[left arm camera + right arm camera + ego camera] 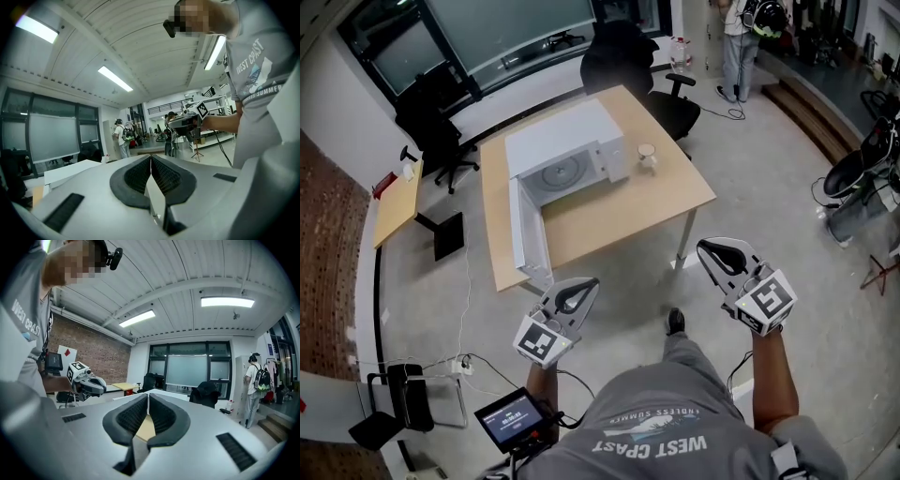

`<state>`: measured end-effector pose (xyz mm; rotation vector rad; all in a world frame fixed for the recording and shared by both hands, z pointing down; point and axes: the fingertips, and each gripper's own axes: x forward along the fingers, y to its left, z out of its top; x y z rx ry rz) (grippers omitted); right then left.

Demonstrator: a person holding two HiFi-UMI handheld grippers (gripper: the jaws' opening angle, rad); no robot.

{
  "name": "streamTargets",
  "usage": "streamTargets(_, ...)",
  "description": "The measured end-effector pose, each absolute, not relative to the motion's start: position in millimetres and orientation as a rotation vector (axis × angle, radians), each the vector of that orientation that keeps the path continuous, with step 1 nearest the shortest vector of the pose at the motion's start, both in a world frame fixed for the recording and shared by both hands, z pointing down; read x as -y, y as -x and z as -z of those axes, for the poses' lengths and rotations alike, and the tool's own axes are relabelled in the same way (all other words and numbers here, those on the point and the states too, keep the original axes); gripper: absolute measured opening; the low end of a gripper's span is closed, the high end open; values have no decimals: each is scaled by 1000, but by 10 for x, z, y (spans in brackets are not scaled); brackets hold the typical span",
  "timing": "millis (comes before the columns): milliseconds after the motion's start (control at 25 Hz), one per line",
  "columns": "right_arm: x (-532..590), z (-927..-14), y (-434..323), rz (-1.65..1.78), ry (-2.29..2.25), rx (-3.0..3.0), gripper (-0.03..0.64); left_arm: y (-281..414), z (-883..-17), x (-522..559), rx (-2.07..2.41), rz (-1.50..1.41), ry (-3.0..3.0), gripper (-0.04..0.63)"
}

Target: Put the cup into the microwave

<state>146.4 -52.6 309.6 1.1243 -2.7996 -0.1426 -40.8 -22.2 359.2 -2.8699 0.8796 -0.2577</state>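
Floor (637,281) beneath 2 level grippers (591,283) (705,247).

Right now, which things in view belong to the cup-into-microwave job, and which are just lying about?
Job: cup, microwave with its door open, table under them, left gripper, right gripper (both shut, empty).
Lying about: black chair behind the table, side desk, screen, background person.

Cup (647,157) on table (614,214) beside open microwave (567,142).
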Motion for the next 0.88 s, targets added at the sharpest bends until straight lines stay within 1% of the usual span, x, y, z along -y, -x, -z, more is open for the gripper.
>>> streamTargets(240, 1318, -3263, -1272, 103, -1081, 2824, 20, 685, -3662, 622, -991, 290, 2862, 21)
streamTargets(480, 2505, -3483, -1205, 37, -1082, 2803, 20, 815, -3769, 1351, -1105, 332, 2868, 21)
streamTargets(720, 3784, -3942, -1289, -72, -1086, 2746, 20, 764, -3902, 2200, -1202, 344, 2892, 21)
streamTargets(880, 4578, -4411, -1366, -164, -1095, 2675, 21, 760, -4042, 2666, -1283, 381, 2908, 21)
